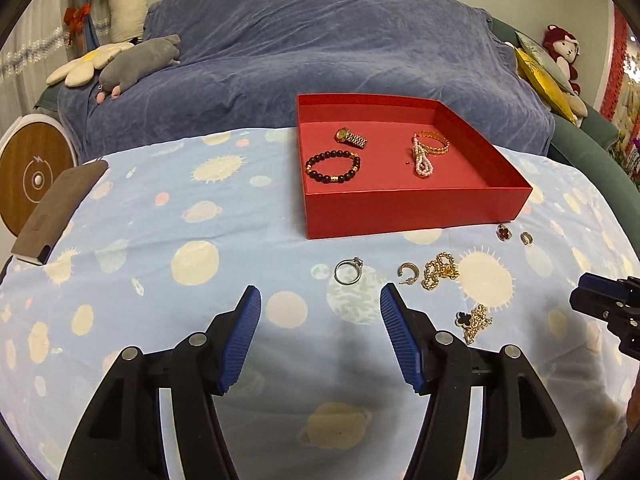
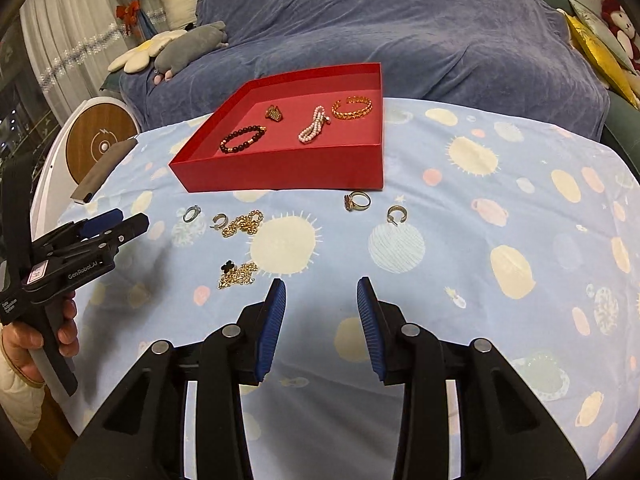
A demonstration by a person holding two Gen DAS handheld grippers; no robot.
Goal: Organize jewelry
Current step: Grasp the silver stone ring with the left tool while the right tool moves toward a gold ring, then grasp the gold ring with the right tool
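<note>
Hovering both claws wide and empty over the surface — left claw nearest the silver ring, right claw beside the clover chain. Red box already holds bracelets & a watch. My worry: thin pieces on soft cloth — pads may pinch fabric w/ the ring, or the chain slips out mid-lift.

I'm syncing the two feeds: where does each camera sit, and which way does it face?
Left wrist: on the left gripper, facing the red box across the table; its open jaws and the right gripper's tip show.
Right wrist: on the right gripper, facing the box from its right; open jaws and the left hand show.
Shared: box, silver ring.
</note>
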